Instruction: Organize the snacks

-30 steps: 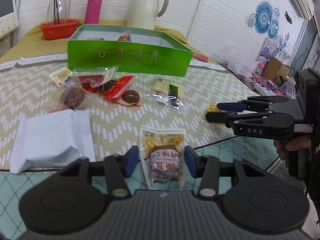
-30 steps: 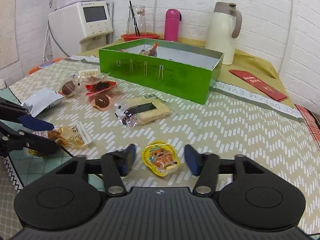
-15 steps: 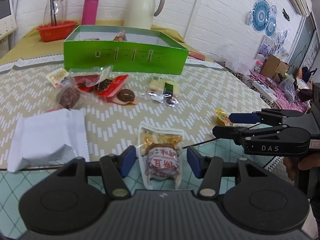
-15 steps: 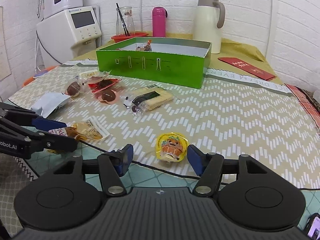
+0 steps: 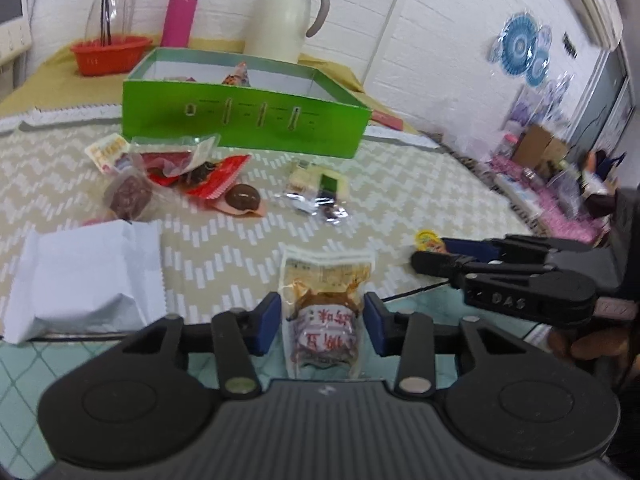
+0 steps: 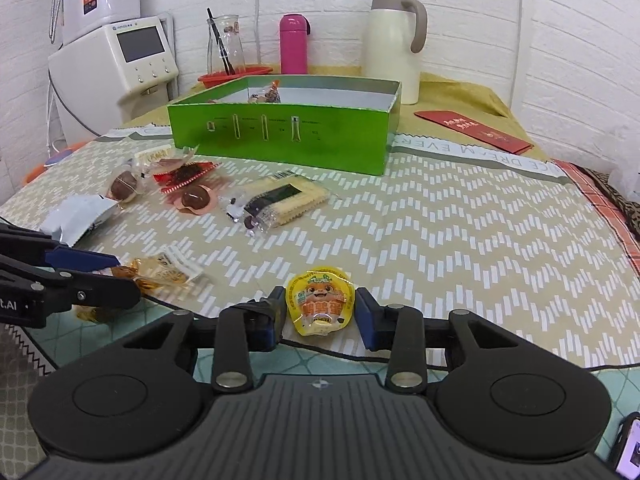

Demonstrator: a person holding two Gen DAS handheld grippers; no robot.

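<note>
Both grippers narrowed, left gripper [image 5: 320,322] straddling pouch [image 5: 325,312]

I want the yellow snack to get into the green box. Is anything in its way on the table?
Nothing visible blocks it. The yellow snack sits between the right gripper jaws, which are closing. Bare patterned cloth runs straight to the green box. The cracker pack lies off to the left of that line.
</note>
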